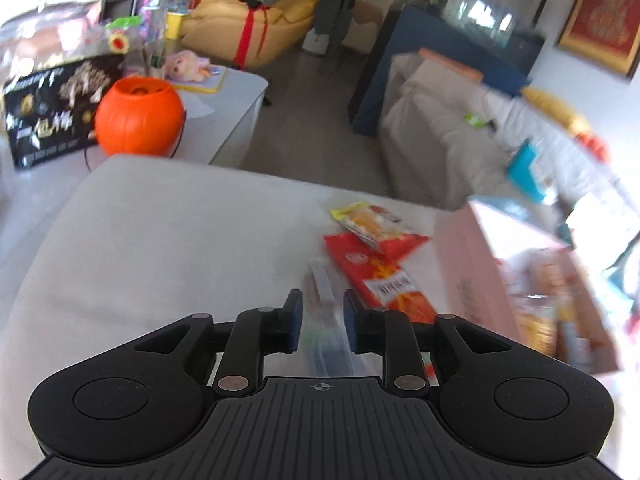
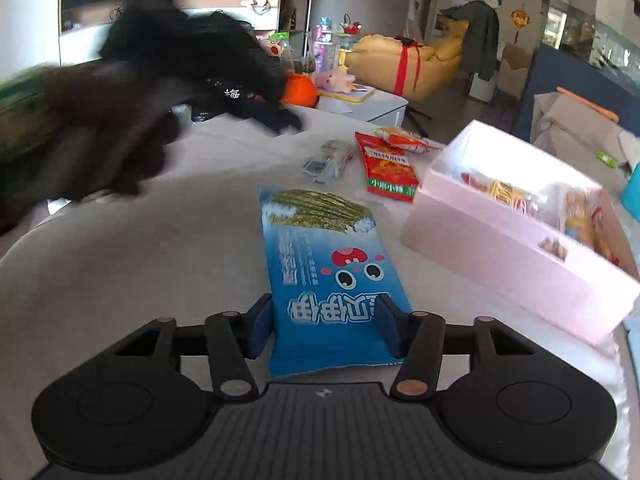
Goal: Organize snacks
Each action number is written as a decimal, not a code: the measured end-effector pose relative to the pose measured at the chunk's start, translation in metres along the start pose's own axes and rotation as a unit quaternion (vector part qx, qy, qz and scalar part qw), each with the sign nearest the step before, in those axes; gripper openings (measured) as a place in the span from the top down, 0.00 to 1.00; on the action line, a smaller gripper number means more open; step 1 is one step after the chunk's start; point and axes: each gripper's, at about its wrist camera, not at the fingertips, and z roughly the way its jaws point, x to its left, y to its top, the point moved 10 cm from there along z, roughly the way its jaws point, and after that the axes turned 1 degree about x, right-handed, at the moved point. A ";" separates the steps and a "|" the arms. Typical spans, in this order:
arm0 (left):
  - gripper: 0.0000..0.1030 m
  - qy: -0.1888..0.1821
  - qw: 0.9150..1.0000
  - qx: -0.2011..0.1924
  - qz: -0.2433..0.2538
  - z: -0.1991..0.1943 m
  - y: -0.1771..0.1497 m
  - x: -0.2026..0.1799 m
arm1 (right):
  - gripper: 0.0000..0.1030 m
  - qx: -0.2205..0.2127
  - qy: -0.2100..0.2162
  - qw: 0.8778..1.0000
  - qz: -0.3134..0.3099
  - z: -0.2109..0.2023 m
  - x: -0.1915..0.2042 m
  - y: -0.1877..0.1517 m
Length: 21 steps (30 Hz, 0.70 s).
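Note:
In the left wrist view my left gripper (image 1: 322,312) is open, its jaws either side of a clear, blurred snack packet (image 1: 326,320) on the white table (image 1: 160,240). A red packet (image 1: 384,276) and a yellow-orange packet (image 1: 368,220) lie just beyond, beside the pink box (image 1: 472,272). In the right wrist view my right gripper (image 2: 324,324) straddles a blue seaweed snack bag (image 2: 324,264), jaws close to its sides; contact is unclear. The pink box (image 2: 500,256) holding several snacks stands to the right, with the red packet (image 2: 386,168) and small clear packets (image 2: 332,160) behind.
An orange pumpkin bucket (image 1: 138,118) and a black snack bag (image 1: 52,112) sit at the far left. The person's dark, blurred arm (image 2: 140,92) reaches over the table's left side. A low table with a toy (image 1: 224,92), sofas and cabinets lie beyond.

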 end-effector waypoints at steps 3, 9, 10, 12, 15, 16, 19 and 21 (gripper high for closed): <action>0.72 0.038 0.998 0.029 0.039 0.030 0.000 -0.009 | 0.18 -0.001 0.005 1.000 0.002 0.000 0.003 -0.010; 0.58 0.056 0.996 0.030 0.055 0.041 0.005 -0.014 | 0.10 0.002 0.030 0.999 0.035 0.003 -0.006 -0.008; 0.58 0.044 0.997 0.040 0.047 0.043 0.004 -0.016 | 0.10 0.001 0.033 0.999 0.038 0.003 -0.006 -0.008; 0.56 0.048 0.996 0.049 0.062 0.047 0.000 -0.019 | 0.10 0.000 0.034 0.999 0.039 0.002 -0.005 -0.009; 0.56 0.060 0.991 0.041 0.114 0.045 -0.006 -0.025 | 0.10 0.000 0.032 0.999 0.038 0.002 -0.004 -0.009; 0.57 0.059 0.990 0.039 0.121 0.042 -0.009 -0.026 | 0.10 0.000 0.033 0.999 0.039 0.002 -0.003 -0.010; 0.58 0.043 0.990 0.040 0.124 0.025 -0.025 -0.022 | 0.10 0.000 0.032 0.999 0.041 0.002 -0.003 -0.010; 0.58 0.029 0.991 0.040 0.128 0.008 -0.041 -0.018 | 0.10 0.000 0.032 0.999 0.042 0.002 -0.004 -0.009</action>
